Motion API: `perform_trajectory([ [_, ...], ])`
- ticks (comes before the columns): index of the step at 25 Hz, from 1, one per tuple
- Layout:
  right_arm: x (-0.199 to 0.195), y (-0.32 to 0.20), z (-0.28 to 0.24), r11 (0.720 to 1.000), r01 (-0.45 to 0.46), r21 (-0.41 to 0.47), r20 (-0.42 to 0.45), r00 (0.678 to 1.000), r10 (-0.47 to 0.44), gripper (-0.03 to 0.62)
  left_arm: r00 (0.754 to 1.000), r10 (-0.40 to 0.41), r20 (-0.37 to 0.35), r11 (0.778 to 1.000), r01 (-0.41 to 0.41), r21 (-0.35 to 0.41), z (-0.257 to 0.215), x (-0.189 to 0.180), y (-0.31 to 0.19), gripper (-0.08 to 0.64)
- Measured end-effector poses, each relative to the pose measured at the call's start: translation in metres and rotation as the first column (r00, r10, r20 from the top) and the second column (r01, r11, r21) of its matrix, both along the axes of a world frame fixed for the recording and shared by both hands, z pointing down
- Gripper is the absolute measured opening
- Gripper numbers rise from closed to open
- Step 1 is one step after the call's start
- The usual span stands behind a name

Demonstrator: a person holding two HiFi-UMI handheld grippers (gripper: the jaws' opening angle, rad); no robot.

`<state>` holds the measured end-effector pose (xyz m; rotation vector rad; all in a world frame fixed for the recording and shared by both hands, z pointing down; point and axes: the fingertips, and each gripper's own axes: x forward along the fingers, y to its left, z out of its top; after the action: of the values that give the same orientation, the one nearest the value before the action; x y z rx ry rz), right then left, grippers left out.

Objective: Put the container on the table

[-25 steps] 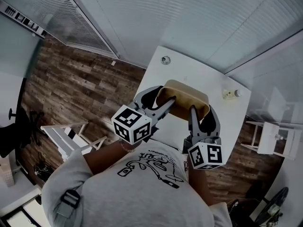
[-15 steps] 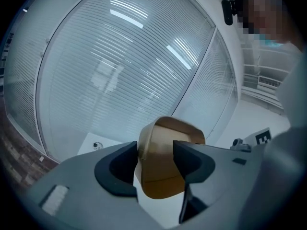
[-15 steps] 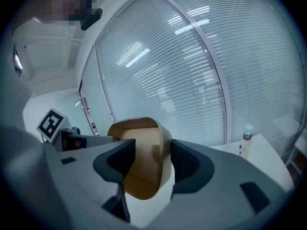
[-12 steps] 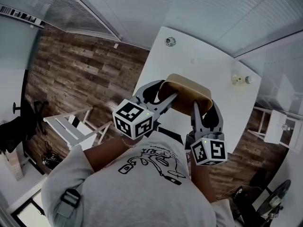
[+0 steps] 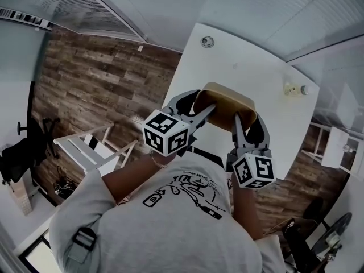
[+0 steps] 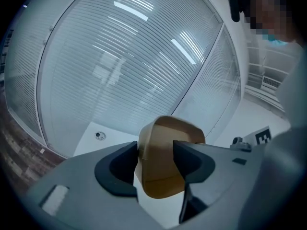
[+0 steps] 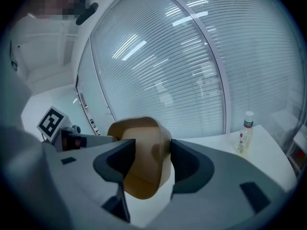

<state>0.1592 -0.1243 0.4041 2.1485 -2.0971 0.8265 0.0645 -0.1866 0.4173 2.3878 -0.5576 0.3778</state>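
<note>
- Container [image 5: 224,104] — a tan open tub. In the head view it sits between both tools, over the near part of the white table [image 5: 239,61] and close to the edge by the person.
  - The left gripper [image 5: 196,104] has one end and the right gripper [image 5: 245,121] the other.
  - I cannot tell from up here whether its base touches the top.
  - A small bottle [image 5: 294,89] stands well apart at the far right edge.
- Left gripper view: the left gripper [image 6: 156,157] is clamped onto the end of the container [image 6: 168,171], with tan wall filling the gap between its jaws.
  - White table [image 6: 115,133] shows beneath and beyond the tub, which looks lifted and tipped rather than resting flat.
- Right gripper view: the right gripper [image 7: 152,159] is likewise closed on the container [image 7: 141,171], gripping its wall from the other end.
  - The bottle [image 7: 245,131] is off to the side on the table [image 7: 211,143], not in the way.
- What could go wrong, to my eye:
  - Each hold is a pinch on a thin wall, so if one hand lowers ahead of the other the tub may twist or slide out of the jaws.
  - It is near the table's edge — set down there with the base overhanging, it could tip toward the person.
  - Letting go before the base lies flat would drop it.
</note>
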Motion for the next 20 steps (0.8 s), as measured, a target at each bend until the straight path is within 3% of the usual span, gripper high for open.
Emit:
perform_trajectory([
  [20, 0.001, -0.003, 0.096, 0.993, 0.014, -0.113, 0.051, 0.999, -0.008, 0.201, 0.997, 0.028, 0.072, 0.995, -0.021, -0.100, 0.100, -0.001, 0.002, 0.225],
])
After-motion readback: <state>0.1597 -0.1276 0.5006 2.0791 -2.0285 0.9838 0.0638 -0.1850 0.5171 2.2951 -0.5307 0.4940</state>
